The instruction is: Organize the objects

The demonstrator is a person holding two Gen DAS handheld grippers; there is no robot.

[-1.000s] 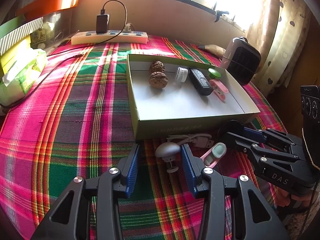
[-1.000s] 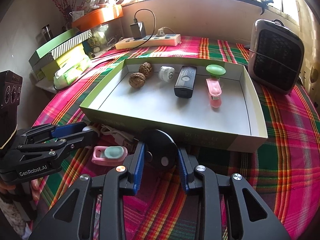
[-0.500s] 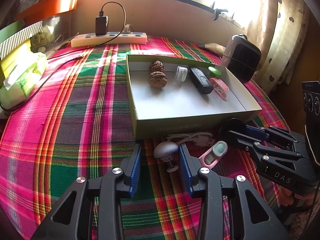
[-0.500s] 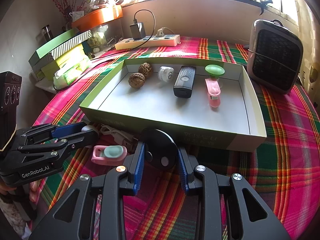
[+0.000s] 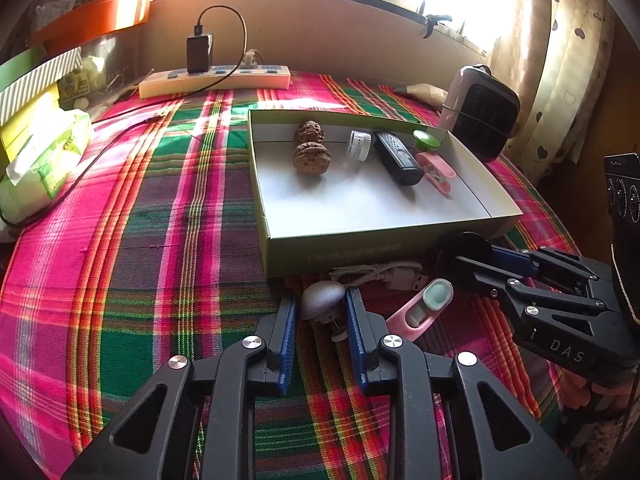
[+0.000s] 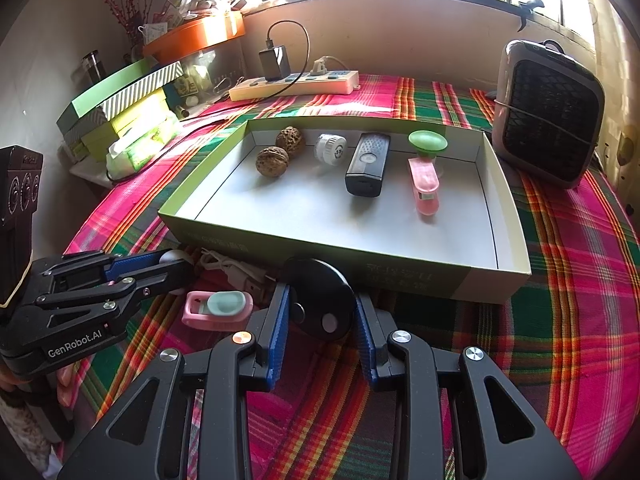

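A shallow green box (image 5: 360, 254) (image 6: 400, 268) on the plaid cloth holds two walnuts (image 5: 311, 159), a white cap (image 5: 358, 145), a black remote (image 5: 398, 157) and a pink clip (image 5: 435, 168). My left gripper (image 5: 320, 312) has its jaws closed around a small grey suction hook (image 5: 322, 296) lying on the cloth in front of the box. My right gripper (image 6: 322, 312) is shut on a black round disc (image 6: 320, 304), also seen in the left wrist view (image 5: 460, 246). A pink-and-teal clip (image 5: 424, 308) (image 6: 218, 308) and a white USB cable (image 5: 380, 272) lie between the grippers.
A small black heater (image 6: 548, 112) stands right of the box. A power strip (image 5: 216, 78) with a charger lies at the back. A tissue pack (image 5: 44, 160) and stacked boxes (image 6: 120, 100) sit at the left edge.
My left gripper's jaws have narrowed around the grey suction hook. The right gripper holds still with the black disc.
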